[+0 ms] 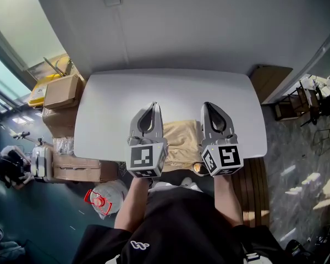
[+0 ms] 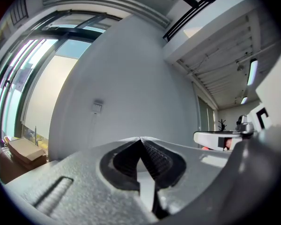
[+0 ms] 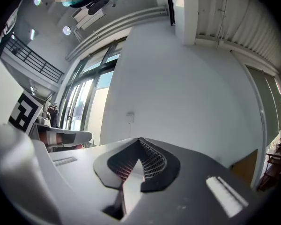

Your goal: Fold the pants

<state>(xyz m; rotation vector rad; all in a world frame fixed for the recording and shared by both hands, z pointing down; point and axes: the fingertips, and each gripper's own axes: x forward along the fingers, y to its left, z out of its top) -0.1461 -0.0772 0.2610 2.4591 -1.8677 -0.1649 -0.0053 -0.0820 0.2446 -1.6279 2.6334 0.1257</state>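
Left tongs [image 1: 152, 105]: jaws pressed together, nothing between them; held level above the white counter [image 1: 107, 111].
Right tongs [image 1: 210, 105]: jaws pressed together, empty, alongside the left.
Pants [image 1: 182, 139]: tan, a compact pile at the counter's near edge, between and below both tongs, clear of them.

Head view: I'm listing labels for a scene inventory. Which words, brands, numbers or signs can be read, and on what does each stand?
No words or numbers can be read.
Cubes on the left claw and right claw: black-and-white square patterns, no letters.
Black shirt: a small white logo, no wording.
Cardboard boxes: any print is too small to read.
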